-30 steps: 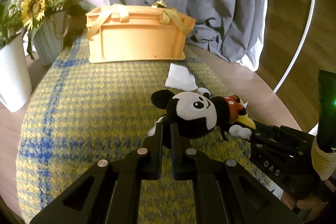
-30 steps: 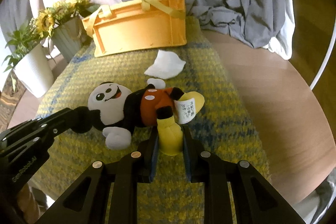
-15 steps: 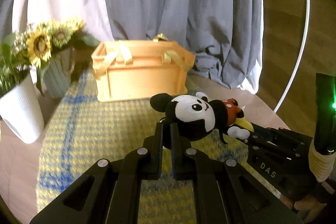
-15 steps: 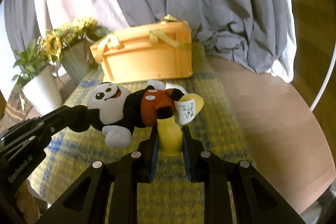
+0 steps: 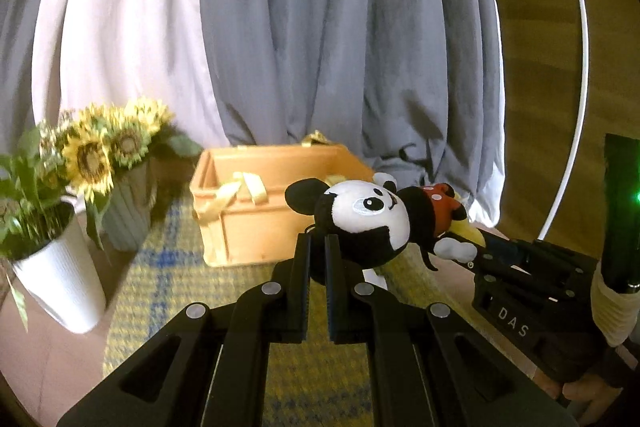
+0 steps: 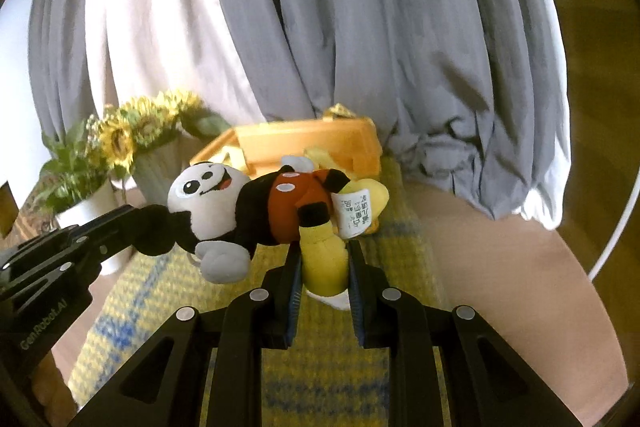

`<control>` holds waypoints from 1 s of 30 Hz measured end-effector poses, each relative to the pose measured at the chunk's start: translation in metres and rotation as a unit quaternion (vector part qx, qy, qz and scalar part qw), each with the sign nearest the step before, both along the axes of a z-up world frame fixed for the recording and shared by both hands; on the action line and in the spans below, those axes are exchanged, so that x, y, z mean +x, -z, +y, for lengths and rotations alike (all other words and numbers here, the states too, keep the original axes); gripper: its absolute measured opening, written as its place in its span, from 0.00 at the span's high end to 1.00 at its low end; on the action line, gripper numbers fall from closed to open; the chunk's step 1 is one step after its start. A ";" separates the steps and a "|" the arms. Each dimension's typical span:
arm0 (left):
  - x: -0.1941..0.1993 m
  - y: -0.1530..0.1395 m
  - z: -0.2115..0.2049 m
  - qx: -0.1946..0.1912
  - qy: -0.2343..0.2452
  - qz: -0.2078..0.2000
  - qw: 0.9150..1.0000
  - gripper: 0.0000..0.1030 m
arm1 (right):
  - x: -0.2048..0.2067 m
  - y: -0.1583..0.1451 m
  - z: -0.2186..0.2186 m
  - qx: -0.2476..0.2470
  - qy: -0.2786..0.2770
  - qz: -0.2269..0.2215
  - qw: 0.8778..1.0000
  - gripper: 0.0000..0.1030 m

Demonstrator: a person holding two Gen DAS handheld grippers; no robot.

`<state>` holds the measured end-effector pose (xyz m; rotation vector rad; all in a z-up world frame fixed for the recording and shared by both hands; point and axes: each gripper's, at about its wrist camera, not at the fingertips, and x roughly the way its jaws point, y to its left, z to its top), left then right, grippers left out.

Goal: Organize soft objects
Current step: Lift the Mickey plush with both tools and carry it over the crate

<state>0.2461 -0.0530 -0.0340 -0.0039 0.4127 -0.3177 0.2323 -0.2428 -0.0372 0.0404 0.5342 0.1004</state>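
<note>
Tongs, left view: left gripper is squeezed tight on the back of the mouse doll's head, on the dark part by one ear.
Doll, left view: mouse doll hangs in the air, lying sideways, its face turned to the right. It is up above the yellow and blue mat, in front of the orange basket.
Other tongs, left view: right gripper comes in from the right, low down. Its tips are by the doll's feet, but the doll hides where they pinch.
Why, left view: I think one end is held by each gripper so the floppy doll does not sag or swing.
Tongs, right view: right gripper pinches one yellow shoe of the doll. The shoe fills the gap, so the fingers stay a little apart.
Doll, right view: mouse doll stretches from the shoe to the head on the left. A white tag sticks up near the feet.
Other tongs, right view: left gripper holds the black ear end.
Basket, right view: orange basket sits just behind the doll, open on top, with yellow straps.
Next, my guess: the doll needs to go forward and down into the basket.
Watch out: sunflowers in a vase stand close by on the left and could get bumped.
</note>
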 end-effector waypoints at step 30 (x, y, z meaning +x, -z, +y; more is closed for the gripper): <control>0.093 -0.057 0.016 0.015 -0.025 -0.096 0.995 0.92 | 0.090 -0.066 0.026 0.001 -0.027 -0.118 0.993 0.79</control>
